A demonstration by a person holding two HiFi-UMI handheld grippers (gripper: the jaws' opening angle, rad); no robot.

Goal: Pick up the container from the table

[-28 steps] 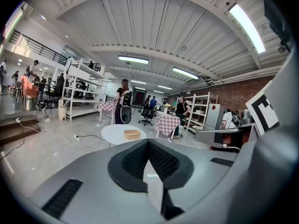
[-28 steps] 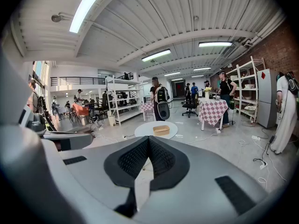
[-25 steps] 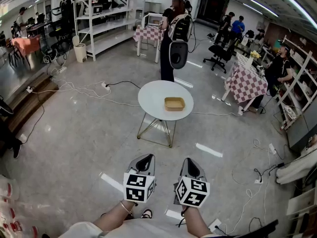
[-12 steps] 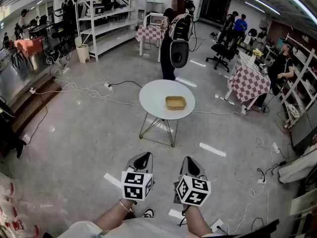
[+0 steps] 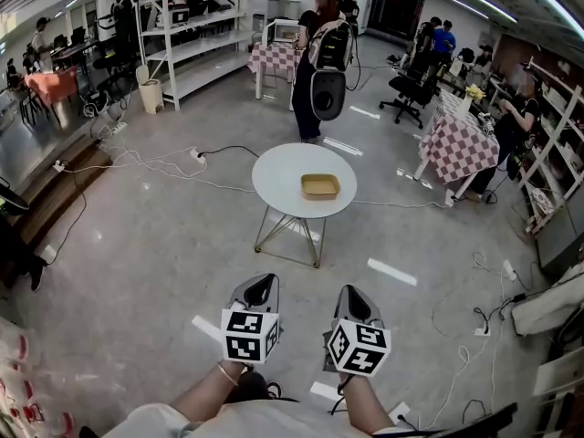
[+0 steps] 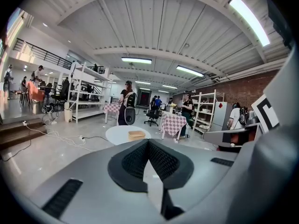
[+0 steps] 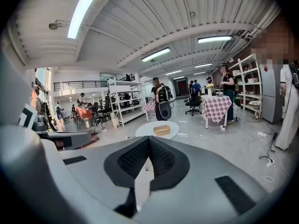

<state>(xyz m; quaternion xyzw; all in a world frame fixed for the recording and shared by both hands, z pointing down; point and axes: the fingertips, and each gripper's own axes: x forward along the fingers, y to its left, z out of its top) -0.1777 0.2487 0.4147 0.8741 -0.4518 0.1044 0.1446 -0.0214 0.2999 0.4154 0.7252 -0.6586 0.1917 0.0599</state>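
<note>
The container [image 5: 320,186] is tan, on a white table [image 5: 278,172] with brass-coloured legs. The left gripper [image 5: 258,292] and right gripper [image 5: 353,304] are grey with black grid-textured pads [image 6: 135,160]. Their 2 cubes [image 5: 248,335] carry black-and-white square markers. The far-right tablecloth [image 5: 453,149] is red-and-white checked.

Centre frame, a round white table [image 5: 276,173] stands on the glossy grey floor [image 5: 155,245], one shallow tan container [image 5: 320,186] resting right of its middle.

round white table [image 5: 274,176]: smooth matt top, thin gold metal legs [image 5: 316,245]. shallow tan container [image 5: 320,186] looks matt, paper-like. grey floor [image 5: 137,245] glossy, reflective.
</note>
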